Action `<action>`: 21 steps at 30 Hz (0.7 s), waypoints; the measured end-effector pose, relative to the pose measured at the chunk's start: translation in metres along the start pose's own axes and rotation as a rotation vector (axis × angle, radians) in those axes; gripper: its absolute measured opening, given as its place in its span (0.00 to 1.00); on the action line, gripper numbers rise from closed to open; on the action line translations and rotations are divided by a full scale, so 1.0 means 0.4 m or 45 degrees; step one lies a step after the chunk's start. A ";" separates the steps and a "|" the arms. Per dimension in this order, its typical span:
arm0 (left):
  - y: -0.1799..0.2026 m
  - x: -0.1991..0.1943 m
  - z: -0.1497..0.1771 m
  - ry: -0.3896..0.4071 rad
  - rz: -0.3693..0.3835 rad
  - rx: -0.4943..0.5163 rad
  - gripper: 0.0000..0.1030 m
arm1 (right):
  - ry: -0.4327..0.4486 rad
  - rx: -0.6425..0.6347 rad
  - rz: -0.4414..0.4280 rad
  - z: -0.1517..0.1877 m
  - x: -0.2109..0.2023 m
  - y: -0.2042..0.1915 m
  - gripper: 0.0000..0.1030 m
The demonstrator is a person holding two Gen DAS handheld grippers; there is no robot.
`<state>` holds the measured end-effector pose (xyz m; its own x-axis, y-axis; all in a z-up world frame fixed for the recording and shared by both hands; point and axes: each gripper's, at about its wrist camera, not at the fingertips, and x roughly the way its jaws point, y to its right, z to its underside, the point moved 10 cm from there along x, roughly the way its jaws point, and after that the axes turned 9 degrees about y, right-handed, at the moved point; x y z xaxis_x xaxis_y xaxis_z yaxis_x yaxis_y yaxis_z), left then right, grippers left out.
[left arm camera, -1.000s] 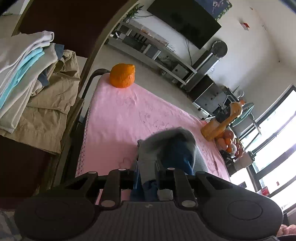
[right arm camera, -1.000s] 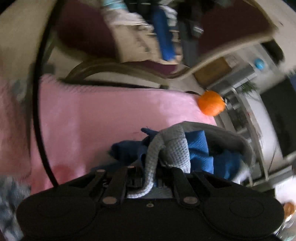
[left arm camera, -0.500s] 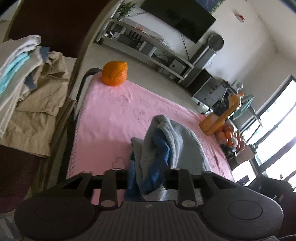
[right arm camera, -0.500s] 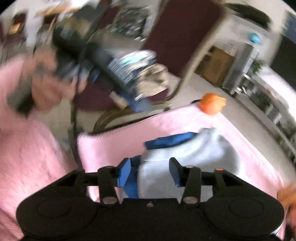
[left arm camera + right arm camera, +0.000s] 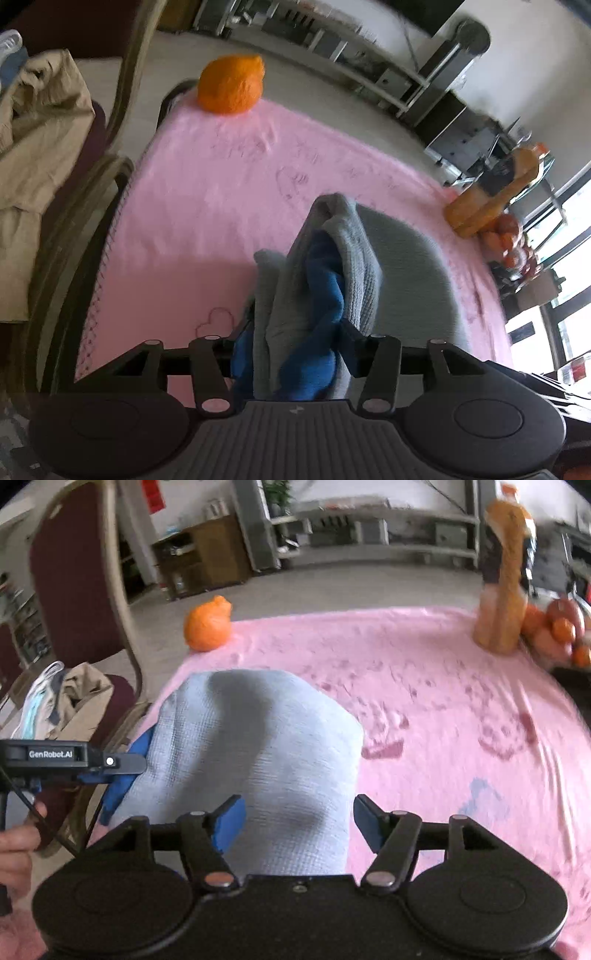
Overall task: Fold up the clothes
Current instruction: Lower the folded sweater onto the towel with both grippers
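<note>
A grey garment with a blue lining (image 5: 258, 738) lies folded on the pink cloth (image 5: 443, 701). In the left wrist view its left edge stands bunched up (image 5: 314, 288) between the fingers of my left gripper (image 5: 295, 339). That gripper's jaws are opening and the fabric sits loosely in the gap. The right wrist view shows the same gripper (image 5: 122, 764) at the garment's left edge. My right gripper (image 5: 299, 812) hovers over the garment's near edge. Its jaws are opening too, and their blue pads (image 5: 229, 819) stand clear of the fabric.
An orange round thing (image 5: 207, 629) sits at the cloth's far left corner. A tall orange giraffe-like figure (image 5: 502, 572) and several fruits (image 5: 554, 627) stand at the far right. A dark red chair (image 5: 74, 590) on the left holds piled clothes (image 5: 37, 129). A person's hand (image 5: 14, 849) holds the left gripper.
Both grippers' jaws have widened. The right one let go of the garment, rolled upright and drew back. The garment now lies flat and folded, and the left gripper has come lower over it.
</note>
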<state>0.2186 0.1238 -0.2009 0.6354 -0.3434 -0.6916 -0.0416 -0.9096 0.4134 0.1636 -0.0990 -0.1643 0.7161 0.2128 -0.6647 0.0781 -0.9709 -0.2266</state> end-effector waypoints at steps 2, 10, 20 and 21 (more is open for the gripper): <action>-0.008 0.027 0.014 -0.052 -0.027 -0.020 0.49 | -0.025 0.052 -0.004 0.013 0.011 0.017 0.62; 0.052 -0.053 0.022 -0.008 0.157 -0.100 0.45 | -0.021 0.119 -0.027 0.021 0.023 0.041 0.62; 0.063 -0.074 -0.013 0.031 0.223 -0.100 0.56 | -0.036 0.205 -0.075 0.026 0.034 0.044 0.62; 0.060 -0.072 -0.018 0.042 0.207 -0.069 0.61 | -0.041 0.208 -0.080 0.027 0.035 0.041 0.62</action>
<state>0.2050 0.1135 -0.1667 0.6487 -0.4764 -0.5934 -0.1049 -0.8283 0.5504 0.1673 -0.1107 -0.1851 0.6906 0.2785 -0.6675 0.0067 -0.9253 -0.3791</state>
